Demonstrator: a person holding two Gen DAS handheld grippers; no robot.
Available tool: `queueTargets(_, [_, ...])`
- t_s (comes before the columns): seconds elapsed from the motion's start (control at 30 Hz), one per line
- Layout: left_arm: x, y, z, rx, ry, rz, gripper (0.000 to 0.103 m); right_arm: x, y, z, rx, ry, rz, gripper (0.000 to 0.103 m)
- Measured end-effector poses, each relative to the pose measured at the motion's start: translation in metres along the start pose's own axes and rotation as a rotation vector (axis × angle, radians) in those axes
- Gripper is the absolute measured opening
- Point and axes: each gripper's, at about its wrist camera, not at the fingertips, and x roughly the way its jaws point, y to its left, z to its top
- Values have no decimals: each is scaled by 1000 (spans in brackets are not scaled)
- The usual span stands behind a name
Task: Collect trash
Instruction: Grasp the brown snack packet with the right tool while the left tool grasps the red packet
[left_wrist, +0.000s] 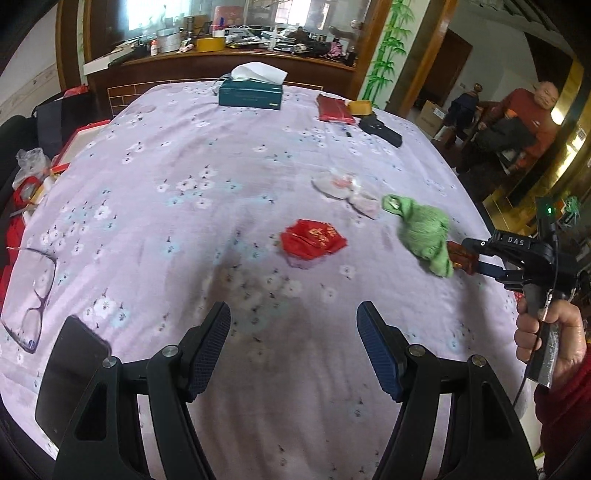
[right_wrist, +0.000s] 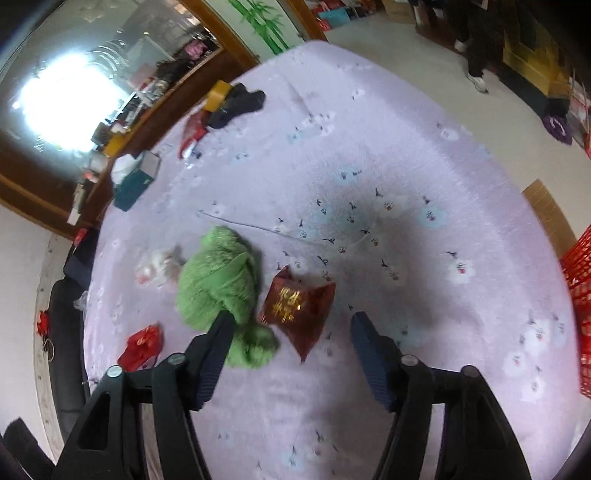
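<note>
Starting with the left tool (left_wrist: 293, 306), is it gripping anything?

No. It's released, fingers apart over bare lilac flower-print cloth on the worktop (left_wrist: 177, 155). A flat black phone (left_wrist: 70, 369) lies at its eight o'clock, with thin dark-framed eyeglasses (left_wrist: 33, 291) just past that at nine.

And the trash from there?

A crumpled red packet with gold lettering (left_wrist: 312, 240) sits at twelve, near the tool. A crumpled white plastic wrapper (left_wrist: 343, 186) lies further out, around one o'clock. A teal tissue box (left_wrist: 250, 96) stands at the far edge, near twelve.

What about the right tool (right_wrist: 291, 315)?

Also unclenched. A dark red foil wrapper with gold print (right_wrist: 295, 310) lies on the cloth between its fingers, and the pads aren't pressing it. It sits closer to the left finger, apart from the right one.

What's the green thing?

A bunched fuzzy green cloth (right_wrist: 218, 280), at ten o'clock. The left fingertip overlaps it, and I can't tell whether they touch. The white wrapper is just beyond it, and the red packet is at eight.

Anything else?

A red mesh basket (right_wrist: 580, 295) at three o'clock, off the worktop's edge.
</note>
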Motion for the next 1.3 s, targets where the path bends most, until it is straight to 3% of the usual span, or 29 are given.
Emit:
queueTargets(0.2, [7,5,12,4,4,1,70,18,3,4,6,22,-4,43])
queueTargets(0.37, [19,6,23,11,15,-6,70,15,9,-3,-22,10,4,35])
queueTargets(0.73, [55,9,43,35,52,-22,70,-39,8,-27,-72,-92,-41,35])
queueTargets(1.3, [85,0,59,115,91,-50,75,-101,-14,-59,-5,-143,29,35])
